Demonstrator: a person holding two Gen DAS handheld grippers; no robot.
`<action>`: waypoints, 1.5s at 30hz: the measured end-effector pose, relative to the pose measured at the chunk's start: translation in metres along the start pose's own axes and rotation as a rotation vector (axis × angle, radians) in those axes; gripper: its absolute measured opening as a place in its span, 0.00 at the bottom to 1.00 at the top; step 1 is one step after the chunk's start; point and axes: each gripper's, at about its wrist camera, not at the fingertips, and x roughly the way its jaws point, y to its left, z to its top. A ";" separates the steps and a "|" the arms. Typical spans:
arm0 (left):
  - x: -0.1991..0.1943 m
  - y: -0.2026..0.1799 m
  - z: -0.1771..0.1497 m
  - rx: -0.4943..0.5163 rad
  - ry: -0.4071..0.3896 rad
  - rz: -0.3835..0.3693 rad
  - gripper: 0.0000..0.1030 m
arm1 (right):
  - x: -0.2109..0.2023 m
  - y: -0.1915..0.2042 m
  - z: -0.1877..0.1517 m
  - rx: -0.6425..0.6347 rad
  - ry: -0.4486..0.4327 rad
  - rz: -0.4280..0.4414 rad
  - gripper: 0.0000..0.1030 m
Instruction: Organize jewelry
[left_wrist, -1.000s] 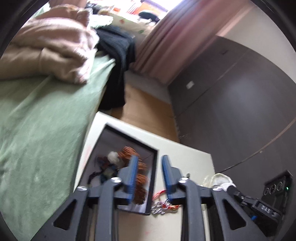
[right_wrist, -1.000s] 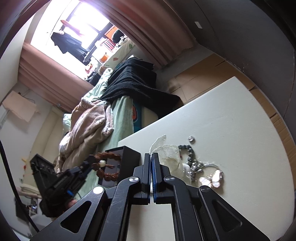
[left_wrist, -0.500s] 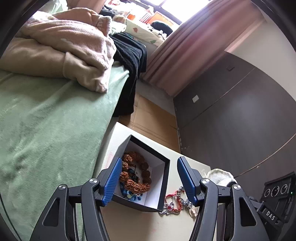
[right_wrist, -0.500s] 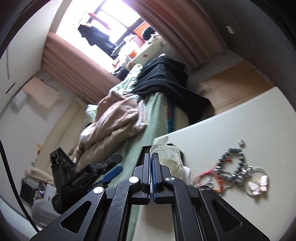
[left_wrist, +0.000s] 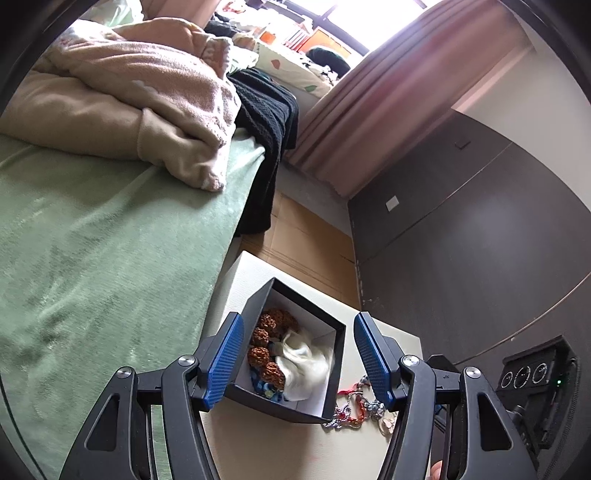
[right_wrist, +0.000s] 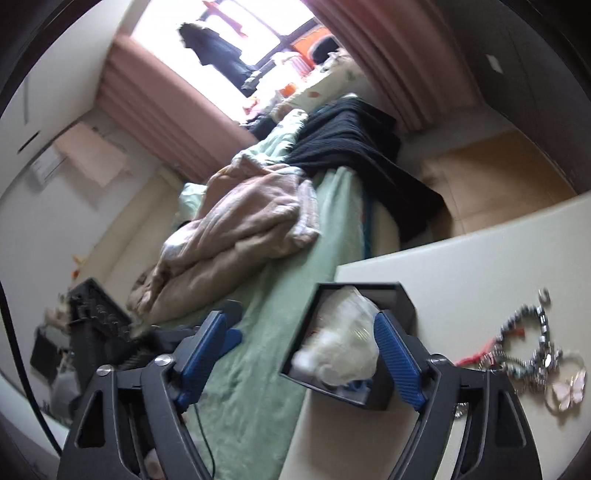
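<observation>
Both grippers, the left gripper (left_wrist: 295, 363) and the right gripper (right_wrist: 299, 354), are held wide and empty. Between the jaws a black box (left_wrist: 334, 360) is framed, with brown beads (left_wrist: 264, 345) and a blurred, probably plastic, white pouch (right_wrist: 341, 350) inside. Loose jewelry (right_wrist: 532, 360) remains beyond the right jaw; collecting it is judged next.

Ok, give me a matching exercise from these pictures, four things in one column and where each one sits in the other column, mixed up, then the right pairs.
Things:
1. brown bead bracelet
2. white pouch
3. butterfly charm
4. black blanket

Places:
A. loose on the white table, outside the box
B. in the black box, on the side nearer the loose jewelry
C. draped over the edge of the green bed
D. in the black box, on the side nearer the bed

Pairs: 1-D, 2-B, 3-A, 4-C
</observation>
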 end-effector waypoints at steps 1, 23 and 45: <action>0.001 -0.001 0.000 0.000 0.001 -0.004 0.61 | -0.001 -0.005 0.000 0.013 -0.001 -0.003 0.80; 0.035 -0.078 -0.051 0.244 0.092 -0.030 0.61 | -0.106 -0.072 0.004 0.106 -0.044 -0.263 0.80; 0.123 -0.149 -0.135 0.386 0.362 -0.052 0.29 | -0.162 -0.146 0.003 0.319 -0.029 -0.341 0.80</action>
